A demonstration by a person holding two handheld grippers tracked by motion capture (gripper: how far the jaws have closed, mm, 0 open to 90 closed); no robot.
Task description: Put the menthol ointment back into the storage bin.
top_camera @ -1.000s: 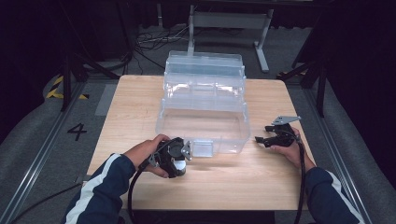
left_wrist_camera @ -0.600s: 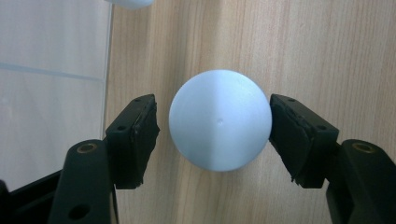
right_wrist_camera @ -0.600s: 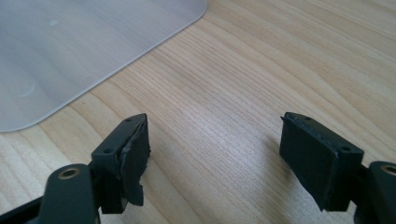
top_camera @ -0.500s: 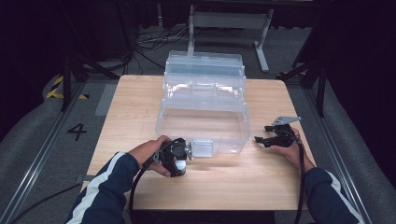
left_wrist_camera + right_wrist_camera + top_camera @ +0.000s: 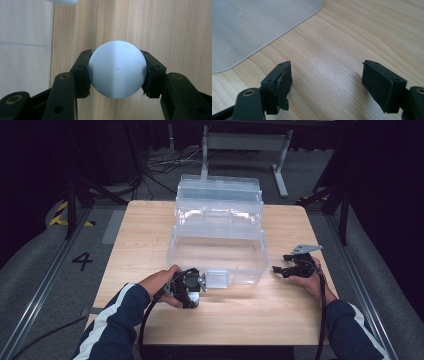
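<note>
A pale blue ball (image 5: 117, 72) rests on the wooden table (image 5: 150, 235), just in front of a clear plastic bin (image 5: 217, 237). My left gripper (image 5: 117, 53) points down at it. Its jaws have just been closing, and both pads now press on the ball's sides. In the high view the left gripper (image 5: 192, 290) sits at the bin's front left corner, held by a hand in a dark sleeve with a white stripe. My right gripper (image 5: 280, 270) lies low on the table to the right of the bin. In its own view the right gripper (image 5: 327, 75) is open over bare wood.
The bin is tiered, with a taller part at the back, and it takes up the middle of the table. Its rounded corner (image 5: 249, 25) lies just ahead of the right gripper. A small clear tab (image 5: 216, 278) sticks out from the bin's front. Cables trail from both grippers toward the near edge.
The left hand and its gripper have shifted slightly right along the bin's front. The right gripper has stayed put.
</note>
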